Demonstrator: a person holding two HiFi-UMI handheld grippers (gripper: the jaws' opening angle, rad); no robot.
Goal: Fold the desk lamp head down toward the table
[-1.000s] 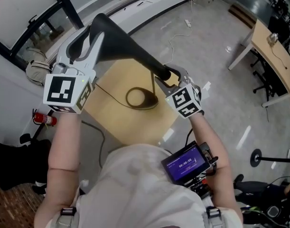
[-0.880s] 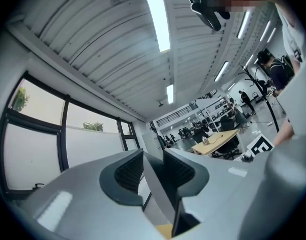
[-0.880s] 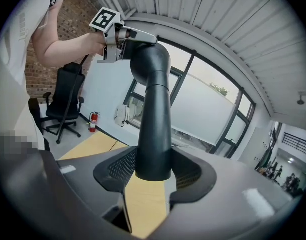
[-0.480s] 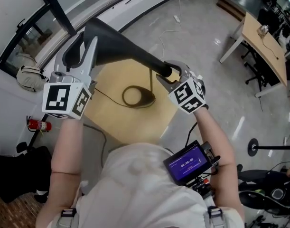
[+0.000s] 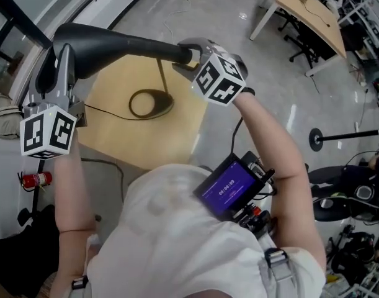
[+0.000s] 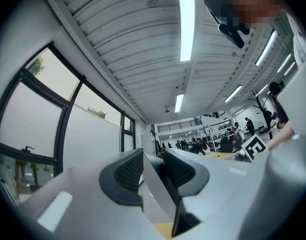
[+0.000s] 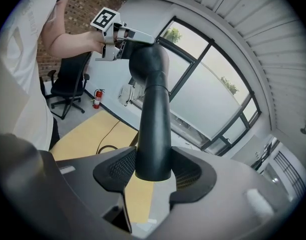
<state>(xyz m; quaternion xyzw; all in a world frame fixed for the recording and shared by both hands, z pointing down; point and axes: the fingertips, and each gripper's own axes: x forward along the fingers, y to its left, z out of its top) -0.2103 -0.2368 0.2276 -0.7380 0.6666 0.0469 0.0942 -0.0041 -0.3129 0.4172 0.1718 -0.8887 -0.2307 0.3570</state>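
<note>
lamp head [image 5: 115, 45] tip under right tongs [image 5: 188, 49]

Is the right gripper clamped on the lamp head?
Yes, the right gripper squeezes the narrow end of the lamp head from both sides.

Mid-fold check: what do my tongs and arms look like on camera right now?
The left tongs and right tongs have grey moulded bodies with dark, mesh-textured pads. Each carries a white cube printed with black square markers. The person wears a white short-sleeved top, and the forearms are bare.
</note>
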